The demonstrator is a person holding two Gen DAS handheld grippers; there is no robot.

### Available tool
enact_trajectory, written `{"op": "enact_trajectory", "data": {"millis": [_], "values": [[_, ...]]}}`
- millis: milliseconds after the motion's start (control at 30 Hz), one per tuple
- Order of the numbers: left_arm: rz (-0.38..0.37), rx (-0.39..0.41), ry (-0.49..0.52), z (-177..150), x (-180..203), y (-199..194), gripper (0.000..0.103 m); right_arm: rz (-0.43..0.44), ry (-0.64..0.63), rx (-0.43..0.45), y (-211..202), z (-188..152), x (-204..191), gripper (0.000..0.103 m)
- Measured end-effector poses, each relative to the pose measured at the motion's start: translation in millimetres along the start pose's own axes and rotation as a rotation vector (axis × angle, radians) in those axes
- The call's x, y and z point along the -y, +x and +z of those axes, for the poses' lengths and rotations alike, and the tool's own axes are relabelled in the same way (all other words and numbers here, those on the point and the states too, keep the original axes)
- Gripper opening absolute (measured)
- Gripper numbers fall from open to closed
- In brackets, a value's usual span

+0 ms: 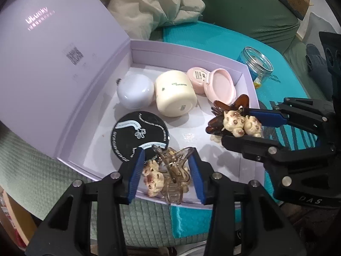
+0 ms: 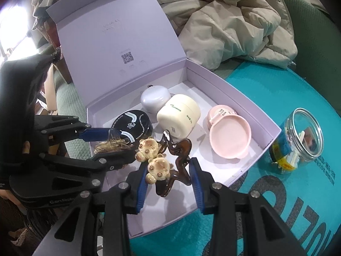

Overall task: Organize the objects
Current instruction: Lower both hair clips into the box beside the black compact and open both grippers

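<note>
Both hair clips held over the near end of the lilac box [image 1: 85, 98], apparently for lowering onto its bare white floor.

Left gripper [image 1: 168, 170]: jaws pinching the clear tan clip [image 1: 174, 170] across its body, bear charms hanging to one side; poised just above the near rim, close to the black compact [image 1: 139, 134].

Right gripper [image 2: 170, 177]: jaws pinching the dark brown clip [image 2: 172, 170], its two cream bears facing up; held above the open floor between the compact and the pink case [image 2: 229, 138].

Already in the box, along the far wall: white pod [image 1: 135, 92], cream jar [image 1: 174, 93] on its side, pink case open.

Glass jar [image 2: 298, 140] outside on the teal mat [image 2: 266, 98], untouched.

Likely next: setting each clip down without tangling the two.
</note>
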State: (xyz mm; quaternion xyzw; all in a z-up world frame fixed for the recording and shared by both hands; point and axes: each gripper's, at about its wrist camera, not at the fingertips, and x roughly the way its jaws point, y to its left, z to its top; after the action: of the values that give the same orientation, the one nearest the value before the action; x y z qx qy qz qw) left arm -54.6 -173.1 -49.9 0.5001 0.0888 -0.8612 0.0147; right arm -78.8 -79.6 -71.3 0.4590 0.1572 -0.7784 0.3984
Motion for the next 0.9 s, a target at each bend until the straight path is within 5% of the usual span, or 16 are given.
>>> {"op": "enact_trajectory", "data": {"millis": [900], "values": [[0.022, 0.026, -0.037, 1, -8, 3, 0.039, -0.047, -0.100, -0.132, 41, 7, -8, 0.038]]}}
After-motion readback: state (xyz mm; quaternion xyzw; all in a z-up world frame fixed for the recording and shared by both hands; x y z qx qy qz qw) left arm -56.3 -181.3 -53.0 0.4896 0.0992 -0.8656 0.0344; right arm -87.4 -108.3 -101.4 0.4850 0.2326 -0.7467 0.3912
